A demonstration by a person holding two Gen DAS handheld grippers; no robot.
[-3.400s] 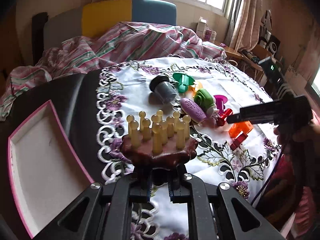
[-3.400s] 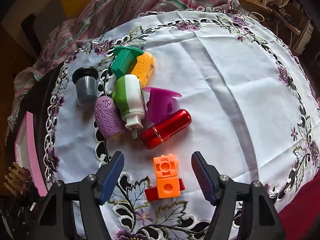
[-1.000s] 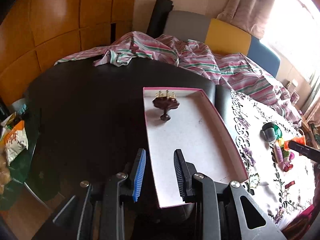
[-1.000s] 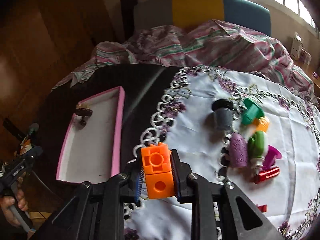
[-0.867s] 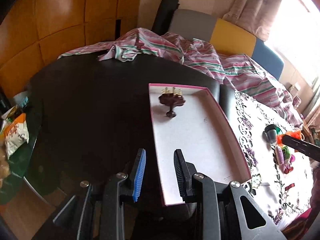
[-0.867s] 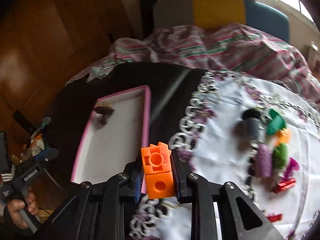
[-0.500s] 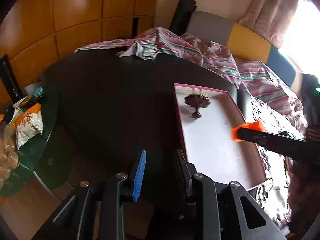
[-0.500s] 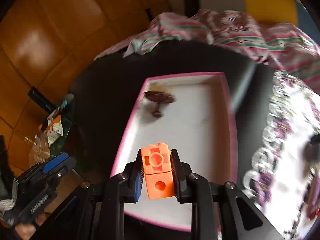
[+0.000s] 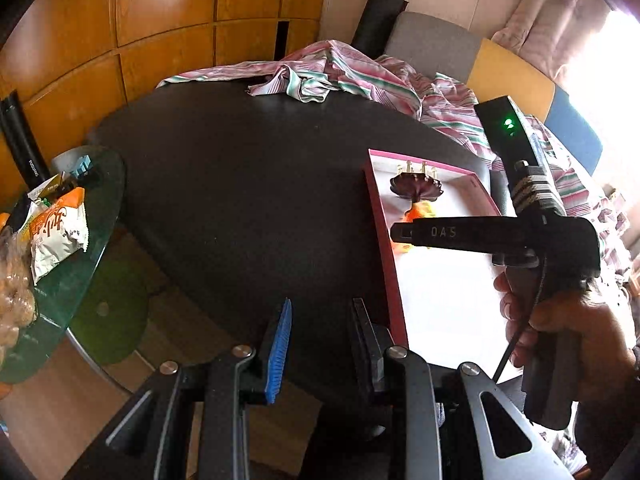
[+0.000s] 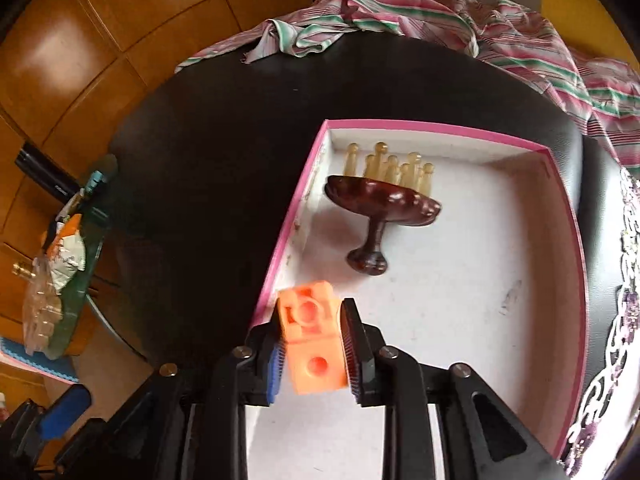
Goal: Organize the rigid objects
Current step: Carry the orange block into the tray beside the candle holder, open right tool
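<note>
My right gripper (image 10: 312,344) is shut on an orange block (image 10: 314,344) and holds it over the near left part of the pink-rimmed white tray (image 10: 436,130). A brown wooden peg stand (image 10: 380,208) lies tipped in the tray's far left corner. In the left wrist view the right gripper (image 9: 404,234) reaches over the tray (image 9: 380,224), with the orange block (image 9: 420,212) partly hidden behind it, near the peg stand (image 9: 416,186). My left gripper (image 9: 320,344) is open and empty over the dark table (image 9: 240,184), left of the tray.
A striped cloth (image 9: 360,76) lies at the table's far edge. A glass side table (image 9: 60,264) with snack packets stands at the left. The white embroidered tablecloth (image 10: 624,320) edges the tray's right side. A wooden wall (image 9: 140,20) is behind.
My right gripper has carried the orange block from the tablecloth over the tray and come lower and closer to the peg stand. My left gripper has pulled back left, off the tray.
</note>
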